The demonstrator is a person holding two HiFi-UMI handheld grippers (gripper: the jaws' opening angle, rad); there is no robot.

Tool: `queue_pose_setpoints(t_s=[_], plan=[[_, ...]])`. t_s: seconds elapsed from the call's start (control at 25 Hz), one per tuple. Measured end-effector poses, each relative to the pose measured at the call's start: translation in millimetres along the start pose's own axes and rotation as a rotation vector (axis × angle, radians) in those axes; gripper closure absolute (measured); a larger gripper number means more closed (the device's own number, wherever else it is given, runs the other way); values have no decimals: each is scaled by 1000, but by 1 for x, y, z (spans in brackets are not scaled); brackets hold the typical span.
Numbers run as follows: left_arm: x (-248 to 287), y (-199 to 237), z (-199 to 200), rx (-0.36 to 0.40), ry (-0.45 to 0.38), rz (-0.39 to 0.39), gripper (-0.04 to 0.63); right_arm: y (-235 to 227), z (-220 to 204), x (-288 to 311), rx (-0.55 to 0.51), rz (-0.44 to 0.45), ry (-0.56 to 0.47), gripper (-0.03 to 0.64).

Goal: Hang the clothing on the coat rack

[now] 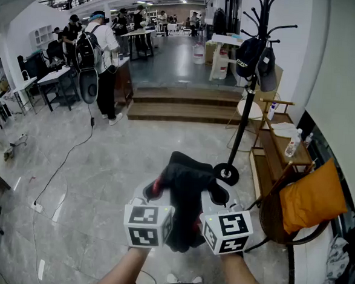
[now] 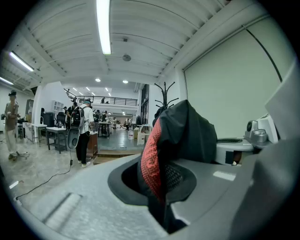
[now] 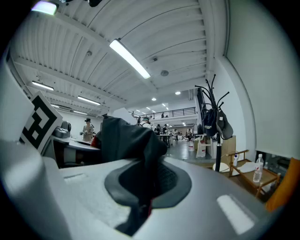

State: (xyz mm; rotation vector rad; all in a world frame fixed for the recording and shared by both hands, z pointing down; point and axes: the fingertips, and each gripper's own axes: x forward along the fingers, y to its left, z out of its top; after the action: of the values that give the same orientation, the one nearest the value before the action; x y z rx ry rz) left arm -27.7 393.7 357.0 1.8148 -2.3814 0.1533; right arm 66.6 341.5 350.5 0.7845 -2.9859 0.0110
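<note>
The coat rack [image 1: 243,123] is cut off above.

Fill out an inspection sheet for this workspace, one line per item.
Surface: grey tiled floor; no worktable in use.
Job's things: black garment with red trim, held up between both grippers; coat rack stands ahead to the right, dark caps already hanging on it.
Clutter: orange cushion at right; a bottle behind it.
Grippers: left gripper and right gripper each have their fingers closed on the garment.
Cables: one black cable trails across the floor at left.
Surroundings: person with a backpack and others at desks, back left; wooden steps beyond.
</note>
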Motion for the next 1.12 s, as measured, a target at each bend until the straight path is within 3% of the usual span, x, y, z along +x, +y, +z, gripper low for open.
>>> queue_pose_setpoints(t_s=[0.76,1.12], plan=[[14,57,-4,-3,-2,-16,568,35,-3,52,16,8,0,609],[44,70,-6,-6,4,-15,568,22,-10,83,27,14,-1,609]])
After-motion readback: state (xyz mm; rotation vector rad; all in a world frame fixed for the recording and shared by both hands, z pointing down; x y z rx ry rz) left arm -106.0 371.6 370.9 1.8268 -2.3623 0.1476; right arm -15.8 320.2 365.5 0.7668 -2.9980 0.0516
